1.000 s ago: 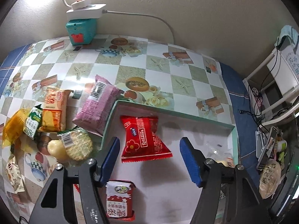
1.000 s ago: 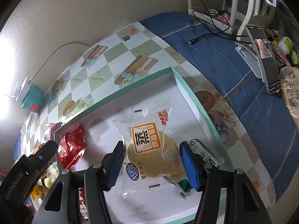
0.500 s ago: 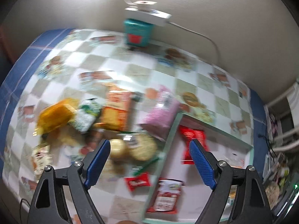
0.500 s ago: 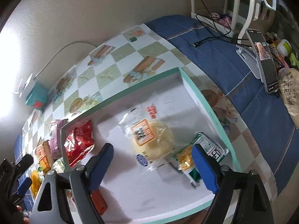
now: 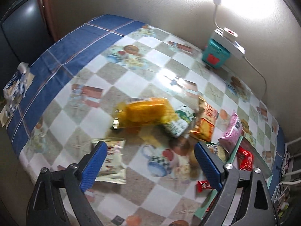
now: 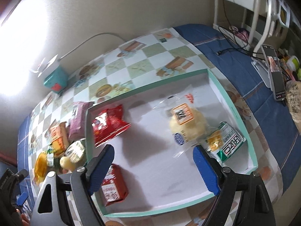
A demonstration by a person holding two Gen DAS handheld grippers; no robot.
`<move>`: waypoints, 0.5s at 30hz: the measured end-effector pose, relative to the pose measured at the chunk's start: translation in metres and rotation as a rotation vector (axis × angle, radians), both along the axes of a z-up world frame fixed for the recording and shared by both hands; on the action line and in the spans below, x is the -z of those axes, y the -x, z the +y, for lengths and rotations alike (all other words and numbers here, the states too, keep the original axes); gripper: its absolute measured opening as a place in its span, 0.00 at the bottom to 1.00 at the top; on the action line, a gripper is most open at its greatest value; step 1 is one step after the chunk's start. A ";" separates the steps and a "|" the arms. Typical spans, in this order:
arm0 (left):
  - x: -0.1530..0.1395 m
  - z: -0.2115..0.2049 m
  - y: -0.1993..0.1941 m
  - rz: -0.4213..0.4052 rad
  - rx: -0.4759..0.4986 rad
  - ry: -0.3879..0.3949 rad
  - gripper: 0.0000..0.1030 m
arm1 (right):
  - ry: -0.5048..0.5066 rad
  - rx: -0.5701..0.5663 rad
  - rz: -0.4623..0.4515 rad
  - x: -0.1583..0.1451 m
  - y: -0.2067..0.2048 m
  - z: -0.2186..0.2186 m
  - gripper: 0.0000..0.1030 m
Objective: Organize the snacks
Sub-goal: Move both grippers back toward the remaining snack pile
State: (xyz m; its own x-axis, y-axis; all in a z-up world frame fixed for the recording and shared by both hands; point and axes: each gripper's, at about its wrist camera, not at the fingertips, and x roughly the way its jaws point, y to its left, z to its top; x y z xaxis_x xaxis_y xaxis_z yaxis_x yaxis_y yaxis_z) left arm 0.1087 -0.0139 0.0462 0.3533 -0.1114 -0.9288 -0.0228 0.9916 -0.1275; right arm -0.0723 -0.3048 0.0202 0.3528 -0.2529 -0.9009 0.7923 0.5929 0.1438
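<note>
- Left wrist view: the left gripper has its blue ribbed pads wide apart; its jaws have just been opening, and nothing is between them, only the tablecloth below.
- The checked tablecloth is shiny plastic with squares of white and grey-green and little pictures on it.
- A flat cream packet lies just beside the left pad, its long side running away from the camera.
- A crinkly yellow bag lies beyond the pads, long side going left to right. It is blurred.
- Next to it sit a green-and-white packet, an orange packet and a soft pink packet that leans on the tray's edge.
- A small red candy lies near the right pad.
- Right wrist view: the right gripper stands wide too; its jaws opened a moment ago, and they hold nothing.
- Under it is the box tray, a flat white box with thin green walls.
- In the tray, a round yellow bun in a clear wrapper lies past the right pad, its label end pointing to the far wall.
- A green-and-white packet lies by the right wall, touching the bun's wrapper.
- A puffy red bag lies in the far left corner, and a red-and-white packet lies near the left pad.
- More snacks are piled on the cloth left of the tray.
</note>
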 end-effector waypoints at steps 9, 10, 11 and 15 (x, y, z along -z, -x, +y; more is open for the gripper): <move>-0.007 0.040 0.007 -0.004 -0.038 0.021 0.92 | 0.001 -0.095 -0.007 -0.004 -0.012 0.040 0.86; -0.007 0.044 0.008 -0.006 -0.038 0.019 0.92 | -0.001 -0.106 -0.006 -0.004 -0.013 0.044 0.86; -0.006 0.047 0.008 -0.005 -0.035 0.015 0.92 | -0.003 -0.121 -0.005 -0.004 -0.015 0.050 0.86; -0.002 0.060 0.010 0.012 -0.022 0.000 0.92 | -0.023 -0.180 -0.013 -0.003 -0.024 0.072 0.87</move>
State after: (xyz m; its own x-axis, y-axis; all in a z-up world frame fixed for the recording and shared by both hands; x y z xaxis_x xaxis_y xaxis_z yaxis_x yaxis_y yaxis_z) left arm 0.0988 0.0462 0.0483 0.3450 -0.1032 -0.9329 -0.0463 0.9909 -0.1267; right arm -0.0486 -0.2327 0.0228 0.4019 -0.1641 -0.9008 0.6717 0.7214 0.1683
